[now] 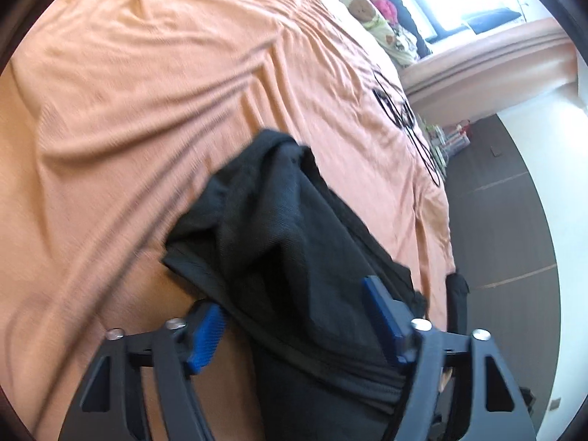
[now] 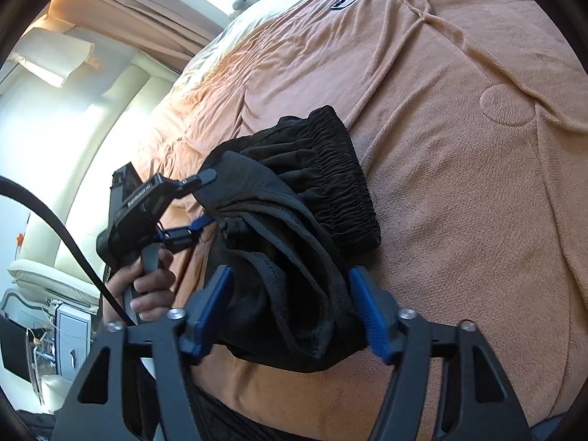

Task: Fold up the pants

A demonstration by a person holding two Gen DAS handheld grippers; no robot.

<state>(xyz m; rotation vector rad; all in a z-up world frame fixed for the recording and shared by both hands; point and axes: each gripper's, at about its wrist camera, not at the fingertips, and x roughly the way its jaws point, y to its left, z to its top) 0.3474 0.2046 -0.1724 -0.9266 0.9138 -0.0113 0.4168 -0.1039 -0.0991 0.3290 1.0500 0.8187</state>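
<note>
Black pants [image 1: 286,242] lie bunched on the orange bedspread [image 1: 147,110]. In the right wrist view the pants [image 2: 294,228] show an elastic waistband [image 2: 341,180] at the far end. My left gripper [image 1: 297,323] has its blue pads wide apart with the bunched cloth between them. It also shows in the right wrist view [image 2: 205,198], fingers either side of the pants' left edge, held by a hand. My right gripper [image 2: 290,312] is open, its blue pads on both sides of the near fold of the pants.
The bedspread [image 2: 459,147] covers the bed. Black cables [image 1: 404,117] lie at its far side, with pillows and plush toys [image 1: 371,11] by the window. A dark floor [image 1: 496,220] runs along the bed edge. A cream armchair [image 2: 55,220] stands left.
</note>
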